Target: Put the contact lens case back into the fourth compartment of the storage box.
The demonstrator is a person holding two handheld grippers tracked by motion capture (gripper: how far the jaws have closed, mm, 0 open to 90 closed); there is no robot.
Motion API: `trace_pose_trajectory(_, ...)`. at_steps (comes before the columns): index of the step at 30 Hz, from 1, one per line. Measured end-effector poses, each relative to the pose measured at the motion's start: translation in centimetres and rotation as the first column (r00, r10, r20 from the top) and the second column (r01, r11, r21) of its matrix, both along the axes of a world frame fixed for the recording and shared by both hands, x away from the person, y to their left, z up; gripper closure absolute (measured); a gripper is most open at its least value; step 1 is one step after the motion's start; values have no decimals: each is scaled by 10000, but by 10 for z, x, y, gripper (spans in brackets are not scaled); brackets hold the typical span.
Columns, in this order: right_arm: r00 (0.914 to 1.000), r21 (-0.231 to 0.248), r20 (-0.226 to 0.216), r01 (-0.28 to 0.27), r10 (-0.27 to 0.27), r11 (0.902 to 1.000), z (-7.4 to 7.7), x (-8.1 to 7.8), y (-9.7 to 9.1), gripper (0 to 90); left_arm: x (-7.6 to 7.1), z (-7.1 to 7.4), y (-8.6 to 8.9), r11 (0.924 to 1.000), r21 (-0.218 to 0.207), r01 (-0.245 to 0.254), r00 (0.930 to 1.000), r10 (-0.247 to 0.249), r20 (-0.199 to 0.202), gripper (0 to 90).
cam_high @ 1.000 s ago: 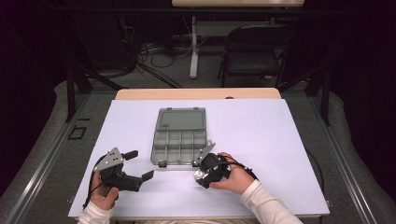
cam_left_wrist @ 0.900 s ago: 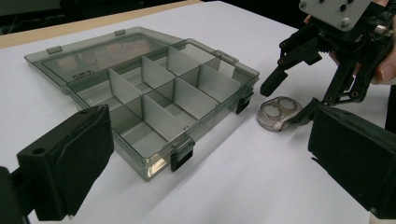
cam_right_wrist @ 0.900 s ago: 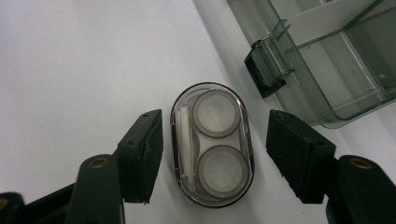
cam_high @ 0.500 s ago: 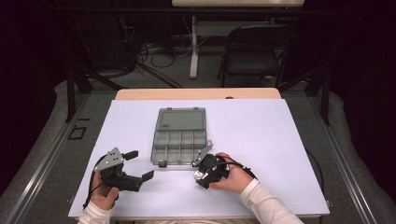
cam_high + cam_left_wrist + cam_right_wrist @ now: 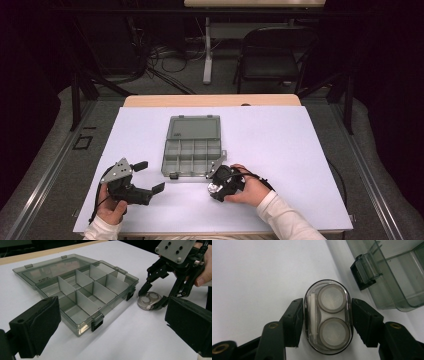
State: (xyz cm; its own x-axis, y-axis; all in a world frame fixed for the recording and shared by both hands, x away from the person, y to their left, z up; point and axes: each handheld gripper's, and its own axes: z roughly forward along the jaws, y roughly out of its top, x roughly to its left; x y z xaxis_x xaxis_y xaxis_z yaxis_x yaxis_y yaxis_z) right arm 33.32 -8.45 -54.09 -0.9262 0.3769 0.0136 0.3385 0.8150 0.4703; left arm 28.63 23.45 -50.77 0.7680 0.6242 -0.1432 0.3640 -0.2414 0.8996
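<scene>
On the white counter (image 5: 280, 150), the right hand-held gripper (image 5: 218, 181) had both jaws pressed against the sides of a clear oval lens case (image 5: 327, 316), which lay just beside the near right corner of the open compartment box (image 5: 192, 147). The left hand-held gripper (image 5: 145, 176) sat wide apart, holding nothing, left of the box.

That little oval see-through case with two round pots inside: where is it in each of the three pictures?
High view: the oval case lies low, right of centre, under the right gripper.
Left gripper view: right of centre, between the other gripper's jaws.
Right gripper view: dead centre, a jaw touching each side.
Shared landmark: the open grey compartment box, whose near corner sits right beside the case.
</scene>
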Motion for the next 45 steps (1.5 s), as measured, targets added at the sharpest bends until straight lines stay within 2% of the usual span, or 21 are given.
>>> trace_pose_trajectory(27, 9999, 78, 49, -121, 121, 9999, 1, 0, -1, 487, 0, 0, 1, 10000, 23, 24, 10000, -24, -9, 7)
trace_pose_trajectory(45, 9996, 239, -36, 271, -270, 9993, 8, 0, -5, 487, 0, 0, 1, 10000, 6, 16, 10000, -16, -20, 7)
